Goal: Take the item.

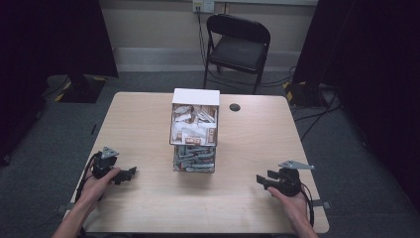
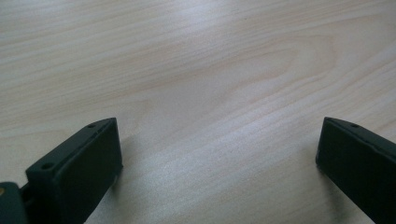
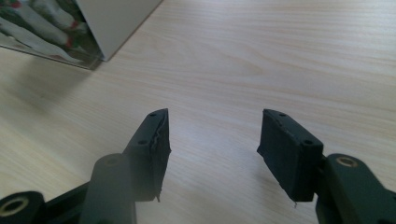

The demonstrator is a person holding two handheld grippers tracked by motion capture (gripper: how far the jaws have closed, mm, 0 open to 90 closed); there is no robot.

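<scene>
Packets filled a clear box (image 1: 194, 133) with a white lid at the centre of the pale wood-grain desk (image 1: 138, 124); left gripper (image 1: 130, 173) and right gripper (image 1: 262, 180) rested near, jaws released.

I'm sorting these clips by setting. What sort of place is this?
Probably a recording room or lab, not a home: a lone wooden table on grey carpet, dark curtains on both sides, a folding chair against a bare wall, and cables across the floor.
</scene>
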